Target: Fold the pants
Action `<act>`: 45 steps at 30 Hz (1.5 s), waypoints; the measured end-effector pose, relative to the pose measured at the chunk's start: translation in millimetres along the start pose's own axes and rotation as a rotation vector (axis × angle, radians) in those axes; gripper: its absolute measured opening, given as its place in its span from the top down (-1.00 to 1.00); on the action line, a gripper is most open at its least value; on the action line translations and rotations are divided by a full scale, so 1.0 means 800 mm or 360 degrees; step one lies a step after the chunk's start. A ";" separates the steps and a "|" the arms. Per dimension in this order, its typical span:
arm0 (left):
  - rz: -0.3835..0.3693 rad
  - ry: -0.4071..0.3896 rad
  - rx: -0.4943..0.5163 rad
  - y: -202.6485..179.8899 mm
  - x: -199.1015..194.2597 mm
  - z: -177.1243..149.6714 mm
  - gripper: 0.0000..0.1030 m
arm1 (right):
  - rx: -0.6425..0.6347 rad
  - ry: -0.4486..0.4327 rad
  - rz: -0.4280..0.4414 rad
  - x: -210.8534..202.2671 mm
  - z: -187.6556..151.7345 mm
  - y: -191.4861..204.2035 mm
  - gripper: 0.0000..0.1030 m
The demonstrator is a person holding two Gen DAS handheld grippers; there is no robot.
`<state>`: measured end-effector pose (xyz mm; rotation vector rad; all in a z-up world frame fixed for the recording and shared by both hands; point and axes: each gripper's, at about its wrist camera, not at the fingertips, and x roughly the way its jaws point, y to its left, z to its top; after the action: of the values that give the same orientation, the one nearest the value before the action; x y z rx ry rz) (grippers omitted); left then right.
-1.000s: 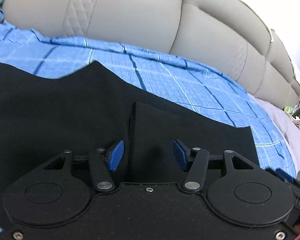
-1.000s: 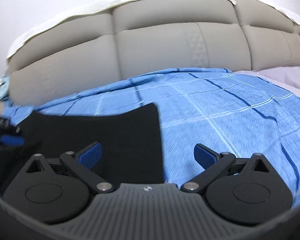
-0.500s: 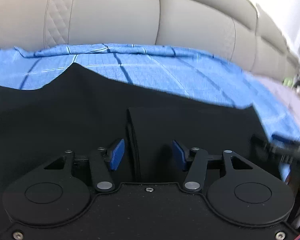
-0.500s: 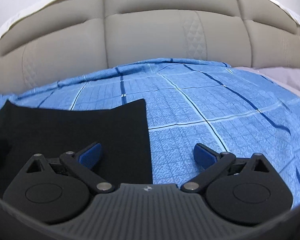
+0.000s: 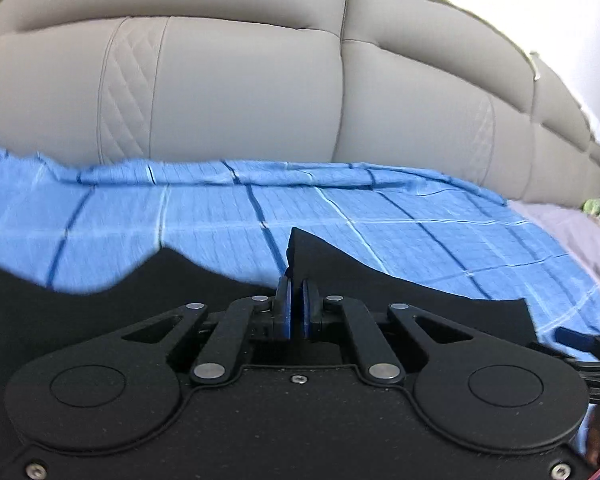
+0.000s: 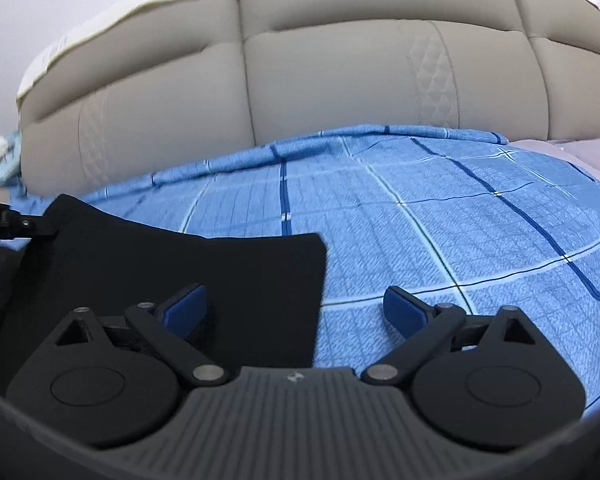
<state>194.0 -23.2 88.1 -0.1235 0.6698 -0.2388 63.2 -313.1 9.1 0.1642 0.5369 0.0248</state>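
The black pants (image 5: 400,296) lie flat on a blue checked bedsheet (image 5: 220,216). My left gripper (image 5: 295,304) is shut on a raised edge of the pants, which peaks up just beyond the blue pads. In the right wrist view the pants (image 6: 204,264) fill the lower left, with a square corner near the middle. My right gripper (image 6: 296,310) is open over that corner: the left pad is above the black cloth and the right pad is above the sheet (image 6: 440,216). The left gripper shows at the far left edge of that view (image 6: 8,222).
A padded beige headboard (image 5: 240,80) stands behind the bed, also in the right wrist view (image 6: 340,80). A lilac sheet (image 5: 572,232) covers the bed's right side. The right gripper's tip shows at the left wrist view's right edge (image 5: 580,340).
My left gripper has shut on the pants edge and lifted it into a peak. My right gripper stays open over the pants corner, and its view has shifted slightly.
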 end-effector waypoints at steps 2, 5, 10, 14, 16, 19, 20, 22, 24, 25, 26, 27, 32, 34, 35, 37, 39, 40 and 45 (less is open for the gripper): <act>0.0068 0.0046 0.0018 0.008 0.012 0.009 0.89 | 0.0029 -0.0026 0.0001 -0.003 0.000 -0.004 -0.94; 0.0175 0.0188 -0.0004 0.021 0.035 0.007 0.86 | 0.0018 -0.0054 -0.0028 -0.004 0.000 -0.004 -0.94; 0.0249 0.0186 0.0062 0.025 0.017 -0.014 0.72 | -0.0032 -0.0026 -0.0059 0.003 -0.005 0.002 -0.95; 0.0357 0.0095 0.0152 0.025 -0.023 -0.025 0.72 | -0.0014 -0.0001 -0.0028 -0.008 -0.012 0.007 -0.95; 0.0313 0.0063 0.0132 0.022 -0.048 -0.037 0.72 | 0.0045 0.0015 -0.0002 -0.019 -0.021 0.008 -0.95; 0.0181 0.0017 0.0074 0.017 -0.083 -0.060 0.67 | 0.0105 0.0033 -0.0014 -0.038 -0.036 0.015 -0.95; 0.0142 0.0003 0.0055 0.014 -0.093 -0.071 0.66 | 0.0134 0.0038 -0.0013 -0.043 -0.043 0.016 -0.95; 0.0117 -0.0005 0.0044 0.008 -0.108 -0.089 0.65 | 0.0232 0.0053 0.0007 -0.058 -0.060 0.020 -0.93; 0.0113 0.0003 0.0055 0.002 -0.118 -0.110 0.65 | 0.0309 0.0040 0.0015 -0.075 -0.080 0.027 -0.92; 0.0112 0.0017 0.0064 0.000 -0.120 -0.119 0.65 | 0.0325 0.0040 0.0010 -0.083 -0.087 0.032 -0.89; 0.0117 0.0039 0.0076 -0.001 -0.120 -0.130 0.65 | 0.0339 0.0047 0.0011 -0.091 -0.094 0.039 -0.81; 0.0134 0.0061 0.0087 -0.002 -0.118 -0.139 0.65 | 0.0344 0.0052 0.0019 -0.096 -0.100 0.045 -0.78; 0.0135 0.0035 0.0032 0.006 -0.122 -0.168 0.68 | 0.0321 0.0059 0.0154 -0.108 -0.119 0.062 -0.74; 0.0110 0.0080 -0.0070 0.013 -0.120 -0.168 0.68 | 0.0390 0.0046 0.0199 -0.108 -0.120 0.058 -0.74; 0.0100 0.0067 -0.0115 0.018 -0.120 -0.169 0.69 | 0.0429 0.0037 0.0226 -0.109 -0.121 0.056 -0.73; 0.0083 0.0066 -0.0154 0.023 -0.121 -0.170 0.73 | 0.0515 0.0027 0.0307 -0.109 -0.123 0.052 -0.73; 0.0070 0.0069 -0.0181 0.029 -0.122 -0.171 0.74 | 0.0538 0.0053 0.0354 -0.111 -0.123 0.050 -0.65; 0.0070 0.0070 -0.0189 0.031 -0.123 -0.171 0.75 | 0.0541 0.0066 0.0364 -0.113 -0.125 0.050 -0.62; 0.0043 0.0063 -0.0216 0.039 -0.121 -0.170 0.76 | 0.0518 0.0059 0.0397 -0.109 -0.126 0.049 -0.62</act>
<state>41.2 27.1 34.1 -0.2401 0.7266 -0.1701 -62.4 -265.0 -25.7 0.5487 0.5524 0.1844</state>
